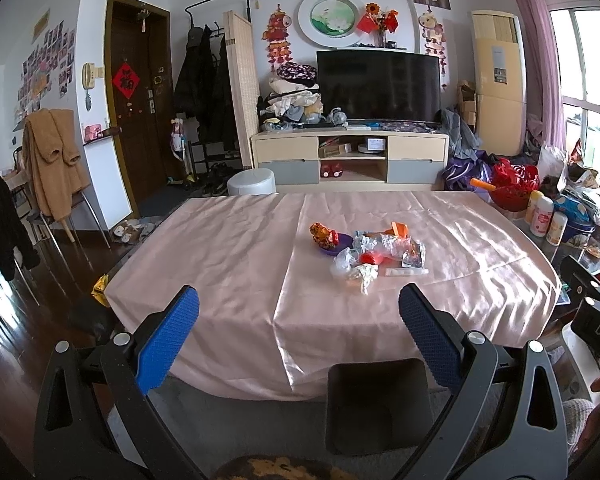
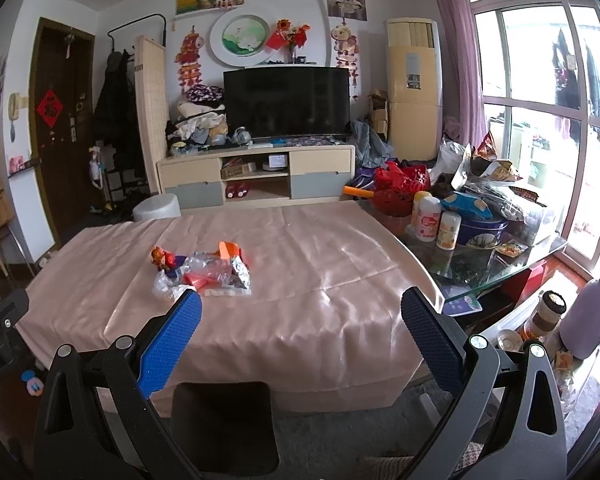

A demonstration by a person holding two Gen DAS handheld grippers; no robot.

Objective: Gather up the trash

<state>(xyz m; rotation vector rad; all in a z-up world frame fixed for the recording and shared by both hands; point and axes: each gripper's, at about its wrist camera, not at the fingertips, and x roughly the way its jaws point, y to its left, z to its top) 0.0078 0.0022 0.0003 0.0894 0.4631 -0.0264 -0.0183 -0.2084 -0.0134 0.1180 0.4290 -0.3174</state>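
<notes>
Both grippers, left gripper [image 1: 299,334] and right gripper [image 2: 301,336], hover with fingers spread wide and empty short of the pink-draped worktop [image 1: 228,264], where the wrapper pile [image 1: 374,254] lies mid-cloth, ahead, seemingly nearer the left

Near half of the pink tablecloth [image 1: 228,280] bare and open for approach — trash pile [image 1: 374,254] sits mid-table with clear cloth all round, a black stool [image 1: 374,404] blocks the near edge below, bottles [image 2: 436,220] and tins crowd the glass table [image 2: 496,276] right.
</notes>
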